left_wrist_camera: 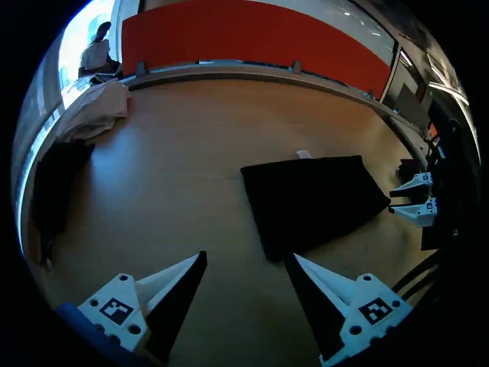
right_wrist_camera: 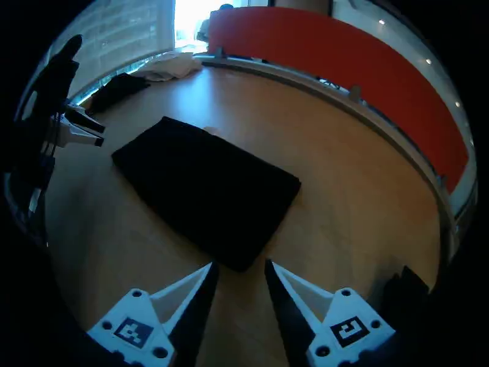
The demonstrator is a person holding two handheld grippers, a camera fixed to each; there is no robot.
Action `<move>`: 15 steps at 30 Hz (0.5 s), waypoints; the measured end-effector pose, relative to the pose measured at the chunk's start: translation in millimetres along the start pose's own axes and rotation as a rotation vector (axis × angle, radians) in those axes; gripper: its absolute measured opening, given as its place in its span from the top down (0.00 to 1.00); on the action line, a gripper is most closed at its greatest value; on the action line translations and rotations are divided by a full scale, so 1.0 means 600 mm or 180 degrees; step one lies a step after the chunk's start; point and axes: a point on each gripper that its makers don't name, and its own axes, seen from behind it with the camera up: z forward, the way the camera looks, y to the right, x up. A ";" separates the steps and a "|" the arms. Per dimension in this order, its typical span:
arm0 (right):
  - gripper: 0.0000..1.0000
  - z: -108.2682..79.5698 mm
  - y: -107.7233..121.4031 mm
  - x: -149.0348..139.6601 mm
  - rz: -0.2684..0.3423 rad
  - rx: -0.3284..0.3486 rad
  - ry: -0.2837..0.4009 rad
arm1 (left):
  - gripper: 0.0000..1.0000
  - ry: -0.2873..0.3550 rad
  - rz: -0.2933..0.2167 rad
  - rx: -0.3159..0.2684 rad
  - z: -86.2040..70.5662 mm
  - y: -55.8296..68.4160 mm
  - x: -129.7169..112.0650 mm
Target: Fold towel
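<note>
While the black towel (left_wrist_camera: pixel 312 202) lies flat on the desk (left_wrist_camera: pixel 171 183), left tool (left_wrist_camera: pixel 245 255): spread, empty, just short of one towel corner. Likewise the right tool (right_wrist_camera: pixel 241 263): slightly parted, empty, before the next corner; each should pinch its corner squarely, lifting together.

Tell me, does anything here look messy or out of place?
Nothing is spilled or damaged. The black towel lies flat and folded on the table. A pale cloth sits crumpled at the far end, beside a dark cloth.
</note>
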 end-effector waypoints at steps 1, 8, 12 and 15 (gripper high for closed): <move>0.54 0.000 0.000 0.000 -0.0003 0.0005 -0.0003 | 0.06 0.0003 0.0000 -0.0002 0.000 0.000 0.001; 0.68 0.000 -0.001 -0.005 -0.0021 0.0025 -0.0045 | 0.06 0.0022 0.0019 -0.0014 -0.002 -0.002 0.005; 0.82 0.000 -0.005 -0.009 -0.0006 0.0037 -0.0073 | 0.06 0.0023 0.0024 -0.0019 -0.003 -0.002 0.005; 0.91 0.000 -0.010 -0.012 0.0022 0.0050 -0.0084 | 0.06 0.0020 0.0024 -0.0022 -0.003 -0.002 0.004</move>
